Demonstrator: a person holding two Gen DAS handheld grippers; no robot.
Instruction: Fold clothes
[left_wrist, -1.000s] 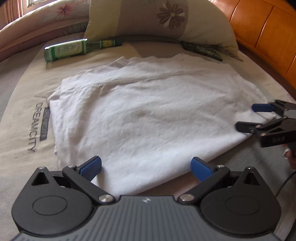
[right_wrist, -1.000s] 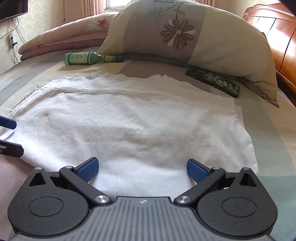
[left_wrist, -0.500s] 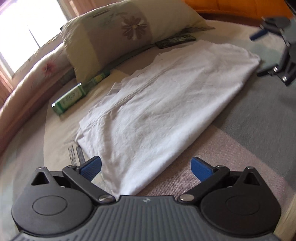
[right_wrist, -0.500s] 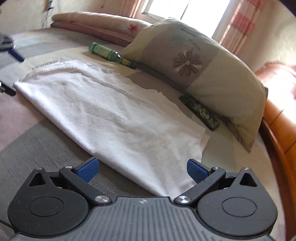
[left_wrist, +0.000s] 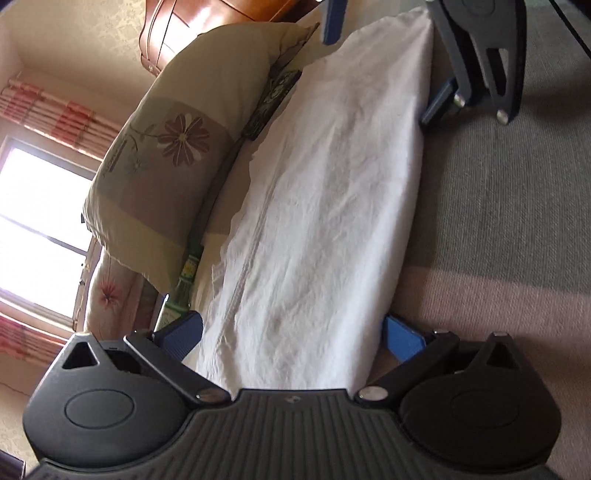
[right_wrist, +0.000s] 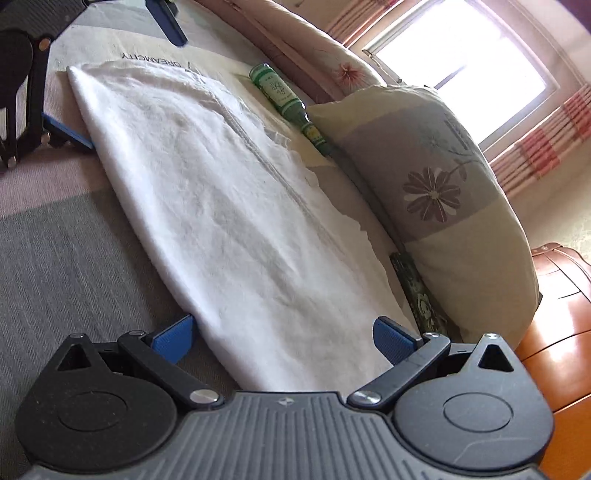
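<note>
A white cloth (left_wrist: 325, 206), folded into a long strip, lies flat on the bed. My left gripper (left_wrist: 293, 336) is open at one short end, and that end lies between its blue fingers (left_wrist: 402, 339). At the far end, the right gripper (left_wrist: 384, 61) straddles the cloth, open too. In the right wrist view the same cloth (right_wrist: 221, 206) runs away from my open right gripper (right_wrist: 283, 338), whose fingers flank the near end. The left gripper (right_wrist: 116, 77) stands open at the far left end. Neither gripper is closed on the fabric.
A flowered pillow (left_wrist: 173, 155) lies along the cloth's far long edge, with a green bottle (right_wrist: 284, 99) and a dark patterned box (right_wrist: 417, 295) beside it. A wooden headboard (right_wrist: 561, 332) stands at the right. The striped grey bedspread (left_wrist: 498, 221) borders the near edge.
Both grippers have swung from the cloth's near long edge to its two short ends and now face each other. They stay open. The cloth has not moved.
</note>
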